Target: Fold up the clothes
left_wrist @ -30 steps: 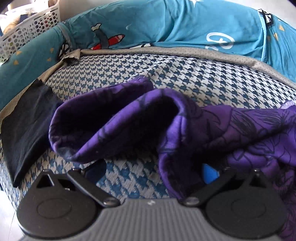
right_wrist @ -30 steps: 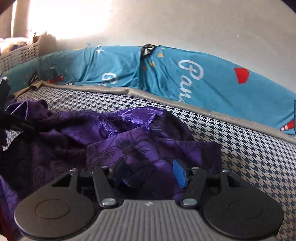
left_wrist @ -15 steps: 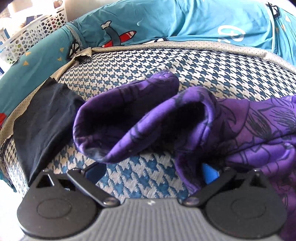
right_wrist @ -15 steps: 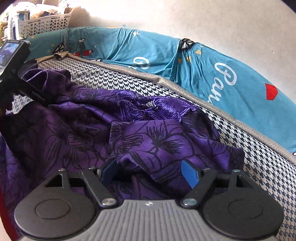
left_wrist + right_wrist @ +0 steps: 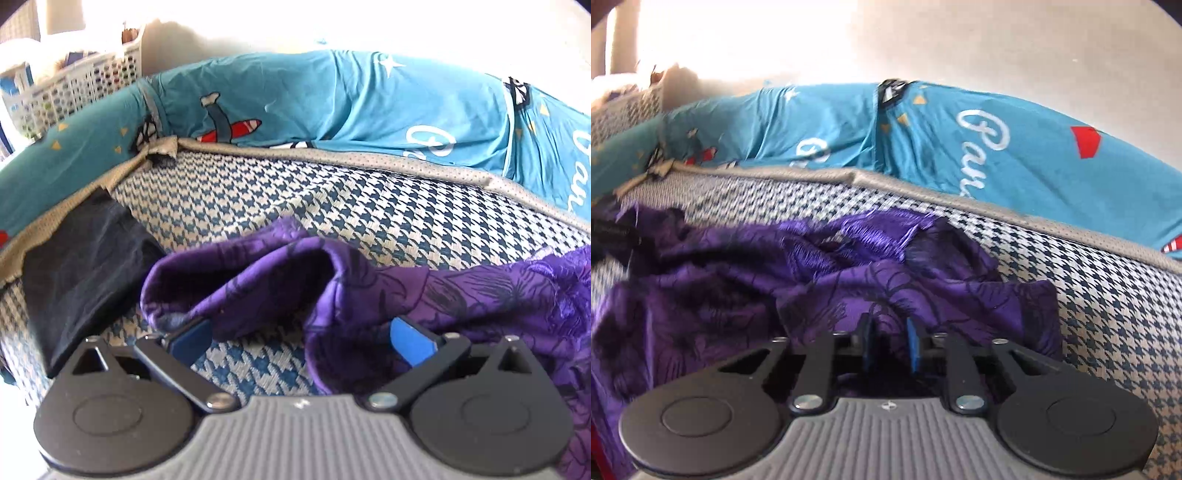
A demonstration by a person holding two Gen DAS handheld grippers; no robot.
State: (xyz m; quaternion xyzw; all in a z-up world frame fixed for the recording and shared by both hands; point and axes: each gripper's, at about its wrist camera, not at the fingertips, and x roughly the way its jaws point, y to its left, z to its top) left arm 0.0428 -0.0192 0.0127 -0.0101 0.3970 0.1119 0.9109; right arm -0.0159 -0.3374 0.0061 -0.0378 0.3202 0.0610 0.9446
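Two grippers: left gripper (image 5: 299,338) jaws spread beside the purple garment (image 5: 461,295); right gripper (image 5: 889,345) jaws seemingly pinching a fold between them.

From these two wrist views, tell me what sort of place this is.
Probably a bedroom at home: a houndstooth mattress edged by teal printed bolsters, a white laundry basket behind, and a crumpled purple garment lying on it beside a dark folded one.
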